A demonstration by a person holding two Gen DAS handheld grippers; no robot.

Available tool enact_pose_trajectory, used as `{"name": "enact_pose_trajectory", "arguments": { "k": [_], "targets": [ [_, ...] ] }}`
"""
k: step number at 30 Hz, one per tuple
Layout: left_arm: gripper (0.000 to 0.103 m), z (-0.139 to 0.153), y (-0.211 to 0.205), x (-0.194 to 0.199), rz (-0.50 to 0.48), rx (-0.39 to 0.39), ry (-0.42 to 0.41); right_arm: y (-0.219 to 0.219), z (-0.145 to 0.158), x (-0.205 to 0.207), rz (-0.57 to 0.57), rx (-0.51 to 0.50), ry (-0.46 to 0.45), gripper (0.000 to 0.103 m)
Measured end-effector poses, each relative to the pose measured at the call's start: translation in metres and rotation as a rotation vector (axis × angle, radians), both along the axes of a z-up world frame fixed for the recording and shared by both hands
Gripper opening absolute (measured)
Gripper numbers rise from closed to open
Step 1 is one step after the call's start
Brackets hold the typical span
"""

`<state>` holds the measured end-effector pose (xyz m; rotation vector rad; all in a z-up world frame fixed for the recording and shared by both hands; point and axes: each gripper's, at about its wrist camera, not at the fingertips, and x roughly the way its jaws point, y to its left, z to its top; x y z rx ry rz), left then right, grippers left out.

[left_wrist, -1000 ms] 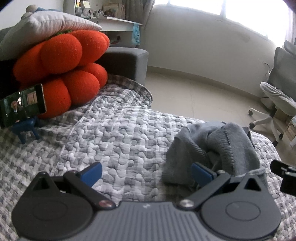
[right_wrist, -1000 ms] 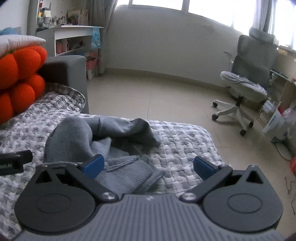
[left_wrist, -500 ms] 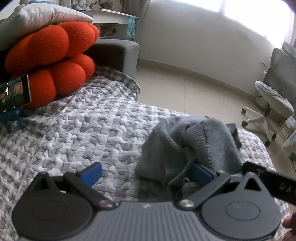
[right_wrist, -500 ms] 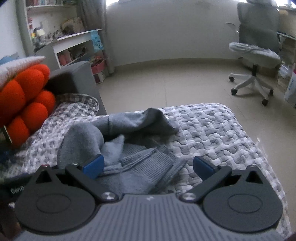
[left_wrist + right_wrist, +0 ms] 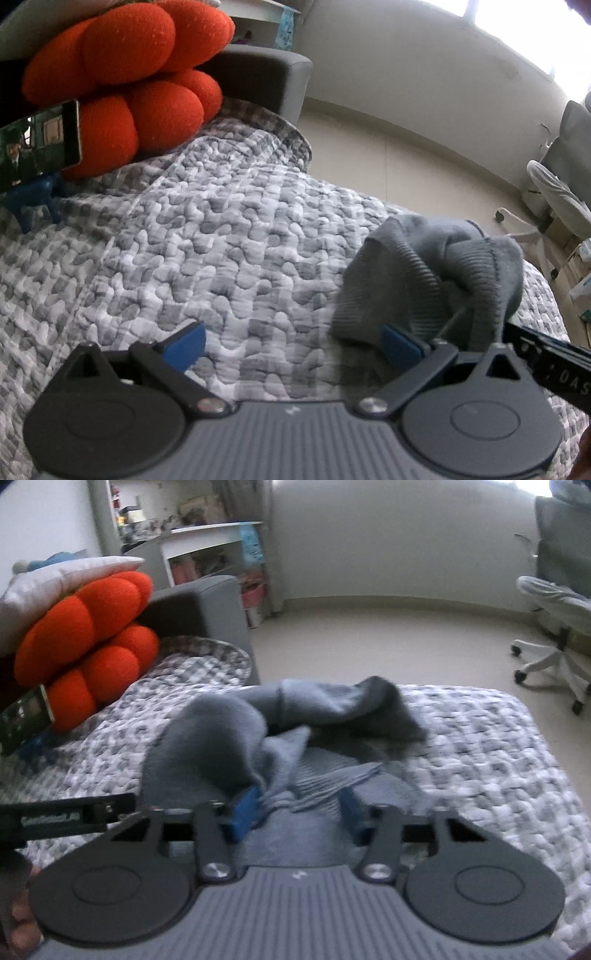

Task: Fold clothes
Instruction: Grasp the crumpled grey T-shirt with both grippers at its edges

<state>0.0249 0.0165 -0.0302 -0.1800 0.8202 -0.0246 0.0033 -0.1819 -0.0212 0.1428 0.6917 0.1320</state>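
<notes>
A crumpled grey knit garment point(image 5: 436, 280) lies on the grey-and-white quilt point(image 5: 207, 251). In the left wrist view my left gripper point(image 5: 291, 345) is open, its right fingertip touching the garment's near edge, its left one over bare quilt. In the right wrist view the garment point(image 5: 258, 738) fills the middle, and my right gripper point(image 5: 297, 814) has its jaws partly closed, with the ribbed edge of the garment between the blue pads. The grip itself is blurred.
An orange lobed cushion point(image 5: 122, 85) and a phone on a blue stand point(image 5: 37, 144) stand at the far left on the quilt. A grey sofa arm point(image 5: 207, 605) is behind. An office chair point(image 5: 554, 627) stands on the floor at right.
My right gripper's jaws have narrowed from wide open and moved onto the garment's ribbed edge. My left gripper has moved closer to the garment and tilted.
</notes>
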Motion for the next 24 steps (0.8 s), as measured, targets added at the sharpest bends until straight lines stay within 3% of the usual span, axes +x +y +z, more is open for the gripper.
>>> {"name": "enact_pose_trajectory", "arguments": {
  "k": [1,7,10,13,16,20,24],
  "targets": [
    [0.092,0.000,0.001,0.000,-0.002,0.002,0.000,0.001,0.001,0.000,0.010,0.014,-0.003,0.009],
    [0.071,0.003,0.006,-0.001,-0.031,0.036,-0.030,-0.011,0.016,-0.009,-0.041,0.000,-0.121,0.010],
    [0.064,0.004,0.008,-0.001,-0.051,0.016,-0.036,-0.026,0.023,-0.011,-0.095,0.000,-0.169,0.010],
    [0.067,0.006,0.007,-0.001,-0.073,-0.016,-0.045,-0.040,0.027,-0.012,-0.147,0.018,-0.220,0.009],
    [0.083,0.010,0.002,-0.005,-0.101,-0.044,-0.062,-0.052,0.031,-0.017,-0.228,0.021,-0.272,0.007],
    [0.088,0.008,-0.005,-0.006,-0.133,-0.054,-0.059,-0.063,0.043,-0.024,-0.354,-0.093,-0.310,0.007],
    [0.090,0.001,-0.011,-0.002,-0.140,-0.098,-0.030,-0.069,0.032,-0.015,-0.294,-0.046,-0.246,0.008]
  ]
}}
